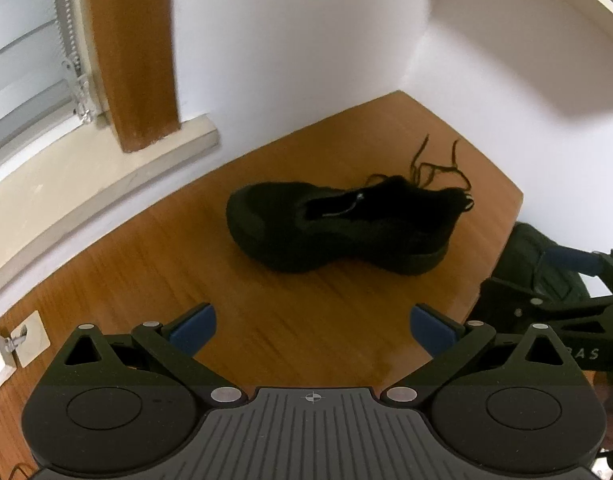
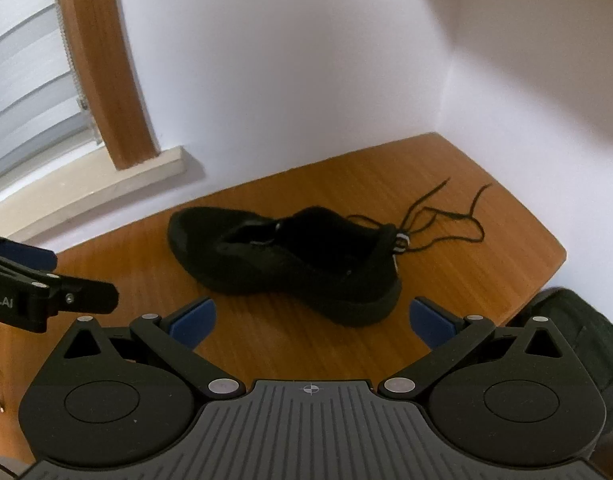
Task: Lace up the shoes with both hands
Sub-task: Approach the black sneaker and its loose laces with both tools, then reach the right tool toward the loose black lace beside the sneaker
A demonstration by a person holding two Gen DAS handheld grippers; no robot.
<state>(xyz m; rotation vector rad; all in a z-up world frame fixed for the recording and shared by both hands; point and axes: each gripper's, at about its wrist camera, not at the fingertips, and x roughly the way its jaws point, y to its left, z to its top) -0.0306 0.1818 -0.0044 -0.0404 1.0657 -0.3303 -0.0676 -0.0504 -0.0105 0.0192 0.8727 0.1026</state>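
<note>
A black shoe [image 1: 338,228] lies on its sole on the wooden table [image 1: 186,280], toe to the left, heel to the right. Its black laces [image 1: 434,164] trail loose on the table behind the heel. In the right wrist view the shoe [image 2: 290,260] sits just ahead, its laces [image 2: 446,220] spread to the right. My left gripper [image 1: 312,326] is open and empty, well short of the shoe. My right gripper [image 2: 312,320] is open and empty, close in front of the shoe's heel side. Each gripper shows at the edge of the other's view.
White walls meet in a corner behind the table. A window sill [image 1: 106,176] and wooden frame [image 1: 134,52] are at the left. A dark bag [image 2: 578,332] sits past the table's right edge. A wall socket [image 1: 10,348] is at the far left.
</note>
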